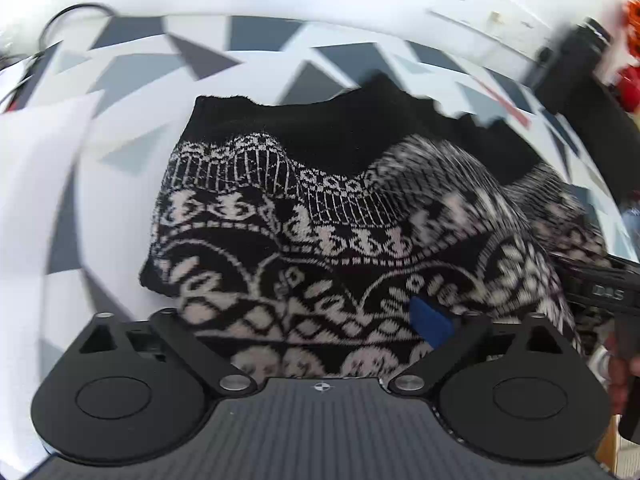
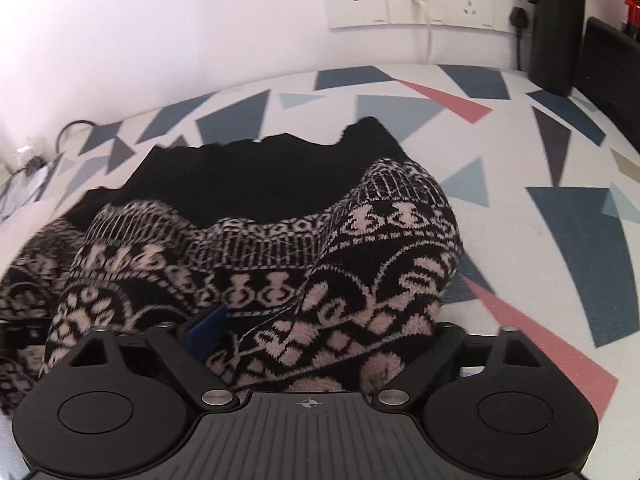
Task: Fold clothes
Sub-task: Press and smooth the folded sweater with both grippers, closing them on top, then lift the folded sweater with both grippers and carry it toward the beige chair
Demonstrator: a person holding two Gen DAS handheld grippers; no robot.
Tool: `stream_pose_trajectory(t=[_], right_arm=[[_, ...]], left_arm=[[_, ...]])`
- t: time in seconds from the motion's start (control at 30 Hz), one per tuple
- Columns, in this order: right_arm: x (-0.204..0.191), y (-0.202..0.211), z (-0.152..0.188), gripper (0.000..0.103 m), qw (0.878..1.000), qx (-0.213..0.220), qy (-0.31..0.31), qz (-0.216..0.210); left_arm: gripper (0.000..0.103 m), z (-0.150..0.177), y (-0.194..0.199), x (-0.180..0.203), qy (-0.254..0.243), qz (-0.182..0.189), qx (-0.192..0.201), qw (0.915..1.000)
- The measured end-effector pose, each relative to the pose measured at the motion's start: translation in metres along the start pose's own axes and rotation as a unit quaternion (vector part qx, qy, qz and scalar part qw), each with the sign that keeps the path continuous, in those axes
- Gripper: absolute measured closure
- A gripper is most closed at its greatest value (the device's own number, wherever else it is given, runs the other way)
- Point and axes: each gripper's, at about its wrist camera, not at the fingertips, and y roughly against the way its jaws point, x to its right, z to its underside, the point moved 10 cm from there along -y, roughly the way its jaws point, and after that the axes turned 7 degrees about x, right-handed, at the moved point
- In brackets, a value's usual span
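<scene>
1. A thick black-and-cream patterned knit sweater (image 1: 320,216) lies bunched on the white tabletop printed with blue, grey and pink triangles (image 2: 560,152), a plain black band (image 2: 260,172) at its 12 o'clock edge.
2. The left gripper (image 1: 320,332) has the knit heaped between its fingers; a blue pad (image 1: 430,320) shows at 3 o'clock, the other finger is buried. The jaws stand wide, and I cannot tell if they pinch any cloth.
3. The right gripper (image 2: 312,340) looks the same: a blue pad (image 2: 208,326) at 9 o'clock, wool filling the gap, grip unclear.
4. Handling, as I judge it: soft, floppy, fairly weighty for cloth, not fragile. The fuzzy wool should grip well but will sag and stretch, so take it at a hem or the ribbed band, both layers together.
5. Whether this heap is a fold half-made or loose cloth is probably not decidable here.
6. Containers: a tall black bottle (image 2: 556,28) stands at 1 o'clock by the white wall sockets (image 2: 420,0); its contents are hidden.
</scene>
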Motion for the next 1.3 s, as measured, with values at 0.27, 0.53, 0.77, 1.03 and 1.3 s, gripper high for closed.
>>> stream_pose_trajectory(t=[0.27, 0.53, 0.77, 1.03, 1.3], right_arm=[[-0.020, 0.001, -0.001, 0.050, 0.999, -0.007, -0.005, -0.042], [-0.047, 0.004, -0.007, 0.070, 0.995, 0.003, 0.040, -0.092], [-0.076, 0.025, -0.007, 0.072, 0.993, 0.030, 0.057, -0.103], [-0.133, 0.074, -0.036, 0.072, 0.982, 0.099, 0.086, -0.133], [-0.214, 0.130, -0.047, 0.072, 0.961, 0.150, 0.146, -0.183]], left_arm=[[0.028, -0.005, -0.005, 0.022, 0.031, 0.032, 0.007, 0.9990], [0.072, -0.013, 0.003, 0.038, -0.005, 0.049, 0.029, 0.9983], [0.076, -0.020, 0.040, 0.031, -0.003, 0.029, 0.073, 0.9969], [0.076, -0.036, 0.114, 0.013, 0.002, 0.004, 0.164, 0.9865], [0.076, -0.018, 0.208, -0.028, 0.032, -0.038, 0.241, 0.9694]])
